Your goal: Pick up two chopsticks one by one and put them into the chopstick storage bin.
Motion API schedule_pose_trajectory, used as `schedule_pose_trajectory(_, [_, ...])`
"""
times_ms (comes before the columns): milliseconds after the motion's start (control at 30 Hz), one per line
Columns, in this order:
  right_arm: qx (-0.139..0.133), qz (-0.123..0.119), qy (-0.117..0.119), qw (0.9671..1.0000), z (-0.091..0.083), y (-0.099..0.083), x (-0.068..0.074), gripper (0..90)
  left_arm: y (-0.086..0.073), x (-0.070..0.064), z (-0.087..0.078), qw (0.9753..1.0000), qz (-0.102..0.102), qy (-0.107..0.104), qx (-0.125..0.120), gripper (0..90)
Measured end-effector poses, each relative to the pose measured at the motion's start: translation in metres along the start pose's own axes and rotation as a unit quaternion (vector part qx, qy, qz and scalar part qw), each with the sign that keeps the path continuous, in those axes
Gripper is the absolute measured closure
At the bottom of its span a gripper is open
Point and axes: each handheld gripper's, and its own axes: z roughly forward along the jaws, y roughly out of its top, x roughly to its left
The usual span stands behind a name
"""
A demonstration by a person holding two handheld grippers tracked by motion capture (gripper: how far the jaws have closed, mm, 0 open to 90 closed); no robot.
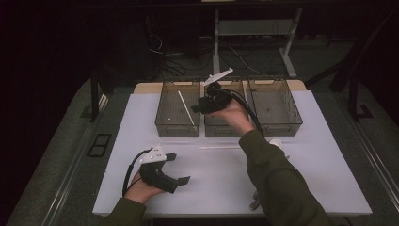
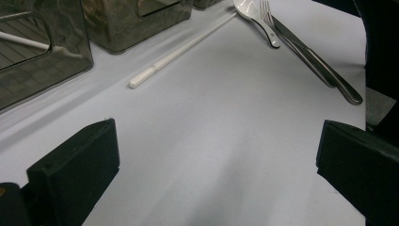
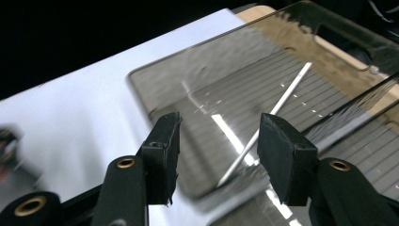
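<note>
My right gripper [image 1: 197, 108] hovers open over the left smoky plastic bin [image 1: 165, 117]; in the right gripper view its jaws [image 3: 219, 150] stand apart with nothing between them, above a white chopstick [image 3: 277, 113] lying slantwise on the bin floor [image 3: 197, 84]. That chopstick [image 1: 187, 109] also shows from above. A second white chopstick [image 1: 219, 147] lies on the white table in front of the bins. My left gripper [image 1: 179, 168] rests low at the front left, open and empty [image 2: 216, 155], facing that loose chopstick [image 2: 183, 49].
Two more smoky bins, middle [image 1: 217, 128] and right [image 1: 275, 108], stand in the row at the back. A white spoon [image 2: 254, 14], a fork [image 2: 268, 12] and a knife [image 2: 320, 66] lie at the table's right, partly under the right forearm [image 1: 277, 179].
</note>
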Motion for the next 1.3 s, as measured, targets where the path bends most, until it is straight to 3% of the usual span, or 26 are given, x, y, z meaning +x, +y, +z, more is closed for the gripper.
schedule_pose_trajectory(133, [-0.001, -0.024, 0.015, 0.9996, -0.017, -0.019, 0.007, 51.4, 0.000, 0.000, 0.000, 1.0000, 0.001, -0.002, -0.001, 0.0])
schedule_pose_trajectory(333, [-0.003, -0.046, 0.019, 0.9987, -0.039, -0.044, 0.012, 51.9, 0.000, 0.001, 0.000, 1.0000, 0.003, -0.002, -0.005, 0.0])
schedule_pose_trajectory(600, [0.005, -0.056, 0.023, 0.9982, -0.050, -0.081, 0.009, 53.2, -0.001, 0.005, -0.001, 1.0000, 0.005, 0.000, -0.008, 0.0])
schedule_pose_trajectory(933, [0.056, -0.070, -0.002, 0.9960, -0.056, -0.125, -0.006, 62.7, -0.002, 0.005, 0.000, 1.0000, 0.005, -0.002, -0.007, 0.0])
schedule_pose_trajectory(1300, [0.113, -0.070, 0.006, 0.9911, -0.049, -0.150, -0.025, 72.8, -0.002, 0.004, 0.000, 1.0000, 0.006, -0.003, -0.007, 0.0])
